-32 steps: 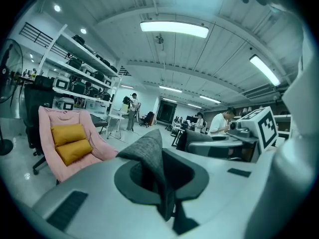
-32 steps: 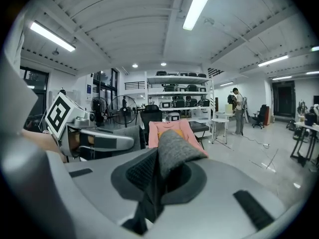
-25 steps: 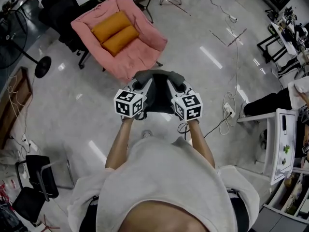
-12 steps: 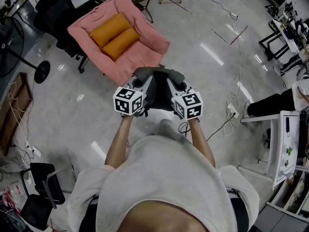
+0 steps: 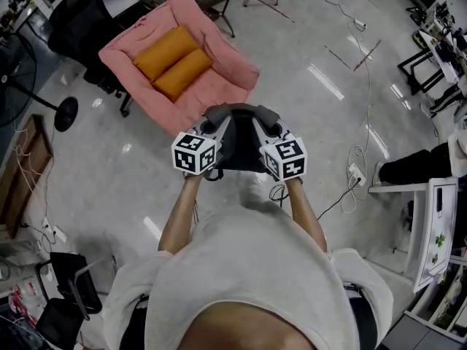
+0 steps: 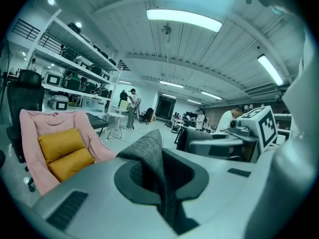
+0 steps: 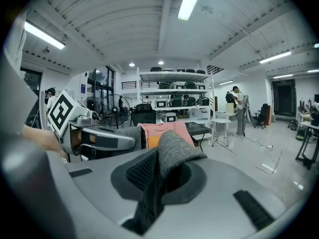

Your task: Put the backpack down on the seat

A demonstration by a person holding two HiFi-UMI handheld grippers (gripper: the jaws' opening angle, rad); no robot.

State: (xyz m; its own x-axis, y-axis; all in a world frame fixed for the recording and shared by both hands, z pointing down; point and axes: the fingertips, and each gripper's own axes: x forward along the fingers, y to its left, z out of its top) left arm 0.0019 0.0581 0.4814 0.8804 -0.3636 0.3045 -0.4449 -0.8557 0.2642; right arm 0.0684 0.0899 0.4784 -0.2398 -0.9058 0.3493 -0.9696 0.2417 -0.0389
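Note:
A dark grey backpack (image 5: 239,143) hangs in the air between my two grippers, above the floor and just short of the seat. My left gripper (image 5: 212,127) is shut on a fold of its grey fabric (image 6: 150,152), and my right gripper (image 5: 265,127) is shut on another fold (image 7: 172,154). The seat is a pink armchair (image 5: 216,87) with two orange cushions (image 5: 172,61), standing ahead and to the left. In the left gripper view the pink armchair (image 6: 33,127) is at the left; in the right gripper view the pink armchair (image 7: 168,129) shows behind the fabric.
A black office chair (image 5: 79,19) stands behind the armchair and a floor fan (image 5: 26,70) is at the far left. Cables and a power strip (image 5: 357,174) lie on the floor to the right, near a white table (image 5: 429,228). A black chair (image 5: 71,283) stands at the lower left.
Both grippers keep the same hold on the backpack. The armchair's front edge has come slightly nearer to the backpack, and the floor has drifted in the head view.

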